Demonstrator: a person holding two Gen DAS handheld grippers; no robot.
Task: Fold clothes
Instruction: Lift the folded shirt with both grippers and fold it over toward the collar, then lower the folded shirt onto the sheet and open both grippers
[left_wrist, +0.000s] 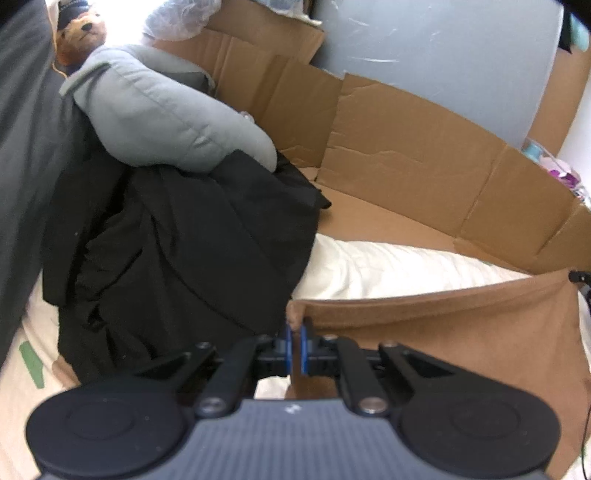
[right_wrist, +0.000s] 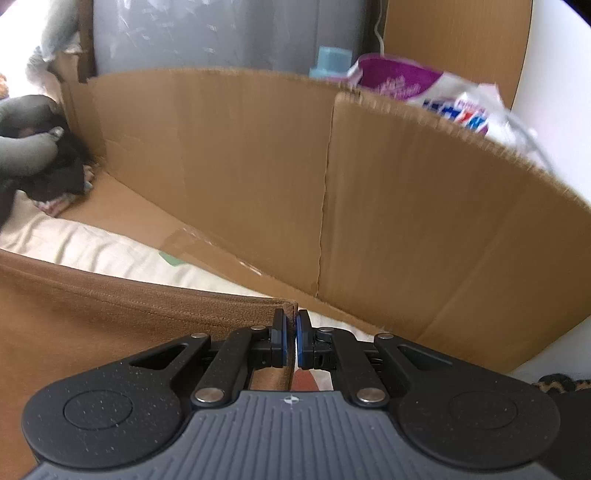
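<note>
Above the cream bedding, both tilted-down claws pinching brown garment corners.

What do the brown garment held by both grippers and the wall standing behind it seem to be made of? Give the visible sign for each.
Brown garment: soft matte knit fabric, probably cotton jersey; a stitched hem runs along its stretched edge.
Wall: corrugated cardboard, plain brown and unglossed; fluted ridges show on its cut top edge, with fold creases down its face.
</note>
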